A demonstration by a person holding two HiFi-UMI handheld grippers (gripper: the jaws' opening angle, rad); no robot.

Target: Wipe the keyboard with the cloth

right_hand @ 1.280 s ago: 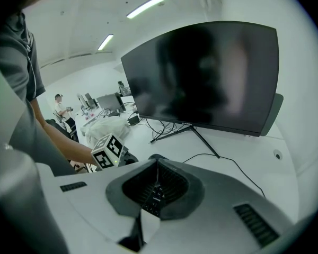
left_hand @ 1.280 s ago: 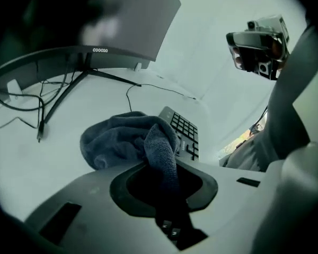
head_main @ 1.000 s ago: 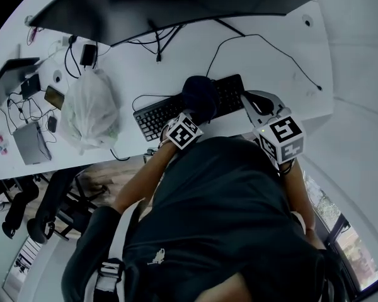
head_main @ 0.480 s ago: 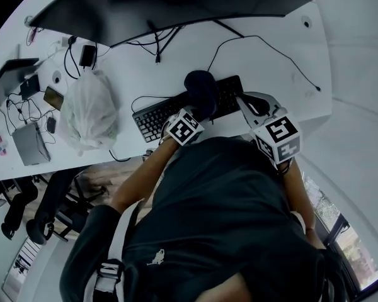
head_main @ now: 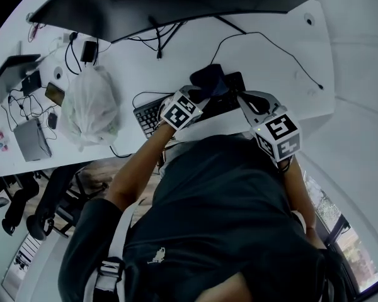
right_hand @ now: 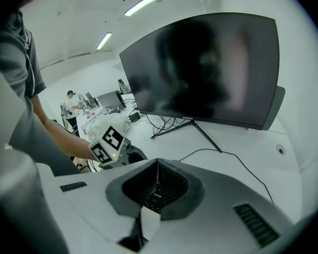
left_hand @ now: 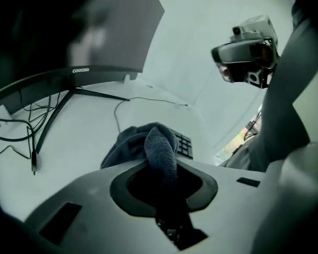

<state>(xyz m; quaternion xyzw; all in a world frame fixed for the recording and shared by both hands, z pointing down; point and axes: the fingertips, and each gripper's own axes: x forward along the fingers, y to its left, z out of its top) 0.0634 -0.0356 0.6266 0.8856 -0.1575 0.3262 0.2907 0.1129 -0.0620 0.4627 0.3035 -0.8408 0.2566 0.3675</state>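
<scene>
The black keyboard [head_main: 150, 114] lies near the front edge of the white desk [head_main: 277, 68]. A dark blue cloth [head_main: 209, 80] sits bunched on its right half and hides the keys there. My left gripper [head_main: 197, 94] is shut on the cloth; in the left gripper view a fold of the cloth [left_hand: 161, 147] comes up between the jaws, with a few keyboard [left_hand: 185, 145] keys behind it. My right gripper [head_main: 254, 103] hovers at the keyboard's right end, shut and holding nothing. In the right gripper view its jaws meet in a line, and the left gripper's marker cube [right_hand: 108, 144] shows at left.
A big curved monitor [head_main: 176, 5] on a stand fills the back of the desk, with cables [head_main: 264, 43] trailing from it. A white plastic bag [head_main: 88, 109] stands left of the keyboard. Small devices and chargers [head_main: 31, 140] lie at the far left. An office chair [head_main: 31, 219] stands below the desk edge.
My left gripper has pushed the cloth over the keyboard, away from me and slightly right, toward the far edge. The right gripper has hardly moved.
</scene>
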